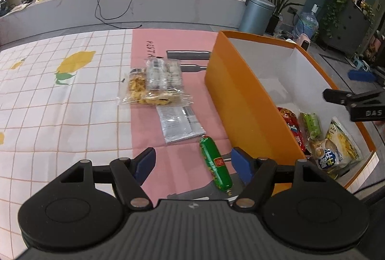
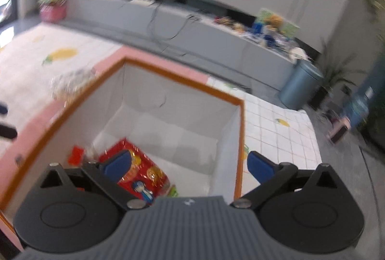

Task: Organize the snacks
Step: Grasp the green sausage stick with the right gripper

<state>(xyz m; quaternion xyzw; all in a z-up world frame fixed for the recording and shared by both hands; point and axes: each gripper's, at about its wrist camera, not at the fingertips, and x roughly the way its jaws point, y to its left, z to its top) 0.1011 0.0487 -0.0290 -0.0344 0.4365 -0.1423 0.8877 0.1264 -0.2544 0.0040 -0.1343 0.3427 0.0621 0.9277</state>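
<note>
My left gripper [image 1: 196, 163] is open and empty, low over the pink mat. A green sausage snack [image 1: 215, 165] lies between its blue pads, nearer the right one. Beyond it lie a silver packet [image 1: 179, 124] and clear bags of biscuits [image 1: 154, 84]. An orange box [image 1: 243, 101] with white inside stands to the right, holding a red packet [image 1: 292, 126], a green packet [image 1: 311, 125] and a yellow-white bag [image 1: 336, 151]. My right gripper [image 2: 190, 163] is open and empty above the box [image 2: 166, 81], over the red packet [image 2: 142, 173]. It also shows in the left wrist view [image 1: 356, 103].
The mat [image 1: 60, 103] is white-checked with lemons on the left and pink in the middle. A grey TV bench [image 1: 144, 2] with cables runs along the back. A blue-grey bin [image 1: 256, 15] and potted plants stand behind the box.
</note>
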